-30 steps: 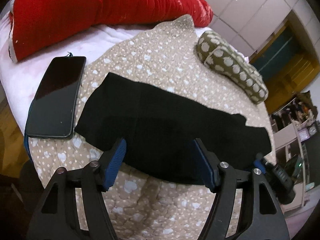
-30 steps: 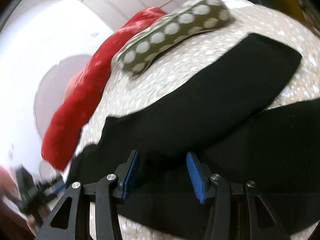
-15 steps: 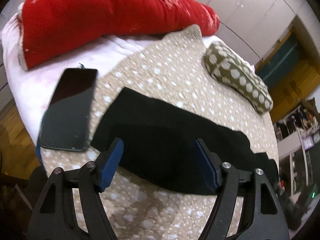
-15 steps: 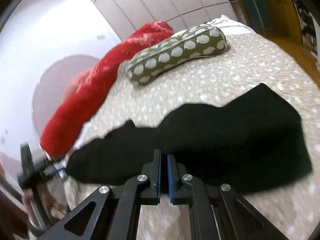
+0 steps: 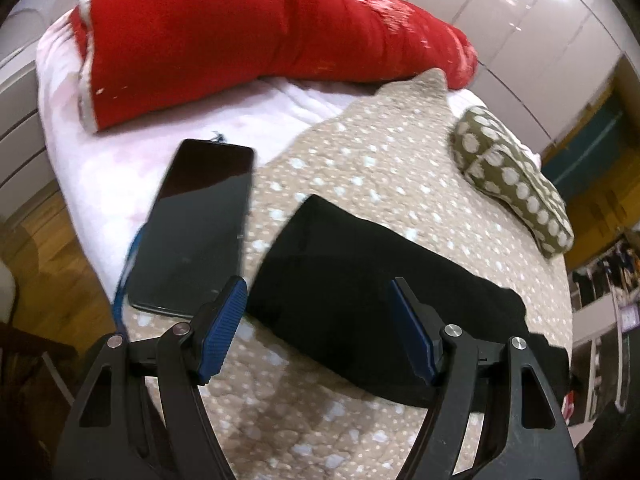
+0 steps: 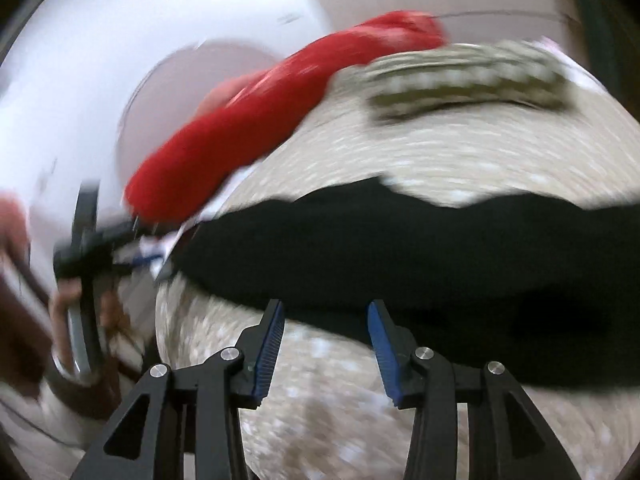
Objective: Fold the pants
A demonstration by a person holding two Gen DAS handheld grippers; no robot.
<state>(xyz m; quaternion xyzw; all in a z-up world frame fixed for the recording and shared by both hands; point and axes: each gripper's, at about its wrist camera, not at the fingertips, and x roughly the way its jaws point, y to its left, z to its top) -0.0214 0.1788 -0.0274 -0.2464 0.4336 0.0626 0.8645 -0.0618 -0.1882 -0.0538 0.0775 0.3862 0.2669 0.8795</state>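
The black pants (image 5: 360, 280) lie folded into a long strip across the beige dotted blanket (image 5: 380, 160). My left gripper (image 5: 318, 304) is open and hovers over the strip's left end, one pad on each side of that end and neither touching the cloth. In the blurred right wrist view the pants (image 6: 400, 248) stretch across the middle. My right gripper (image 6: 325, 316) sits just short of their near edge. Its jaws are opening and nothing is between them.
A dark phone (image 5: 196, 224) lies just left of the pants. A long red pillow (image 5: 240, 40) and a green dotted pillow (image 5: 512, 184) lie at the back of the bed. A person's hand (image 6: 64, 304) shows at the left, and wooden floor (image 5: 52, 264) lies beyond the bed's left edge.
The right gripper closed to shut, drew back from the pants while rolling, and is apart again. The left gripper shifted toward the pants' phone-side end and stayed open.
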